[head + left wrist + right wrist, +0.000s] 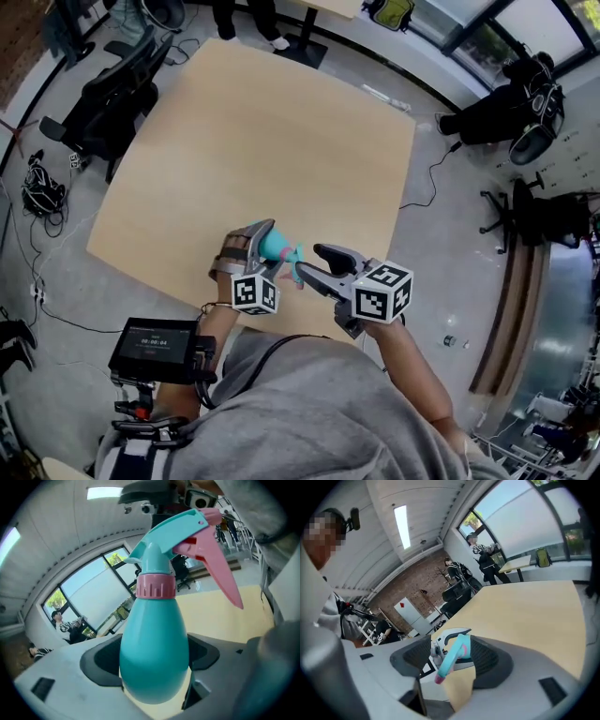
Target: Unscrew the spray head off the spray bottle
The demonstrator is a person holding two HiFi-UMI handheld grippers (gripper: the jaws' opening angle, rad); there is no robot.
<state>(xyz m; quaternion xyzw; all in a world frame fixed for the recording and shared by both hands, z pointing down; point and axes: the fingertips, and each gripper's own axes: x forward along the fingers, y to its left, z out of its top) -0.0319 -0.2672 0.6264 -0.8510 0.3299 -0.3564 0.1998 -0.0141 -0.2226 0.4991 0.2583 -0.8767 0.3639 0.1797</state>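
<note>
The teal spray bottle [154,634] fills the left gripper view, tilted, with a pink collar [156,586], a teal spray head [168,531] and a pink trigger [216,562]. My left gripper [153,658] is shut on the bottle's belly, a pad pressing each side. In the head view it holds the bottle [275,246] above the table's near edge. My right gripper [311,260] sits just right of it. Its view shows the spray head [452,657] between the jaws of the right gripper [450,656], which stand open with a gap at the left pad.
The wooden table [281,141] stretches away from me, its near edge under the grippers. Office chairs [112,94] stand at its left. A seated person [506,112] is at the far right. A small screen device [155,347] hangs by my left arm. Cables [42,187] lie on the floor.
</note>
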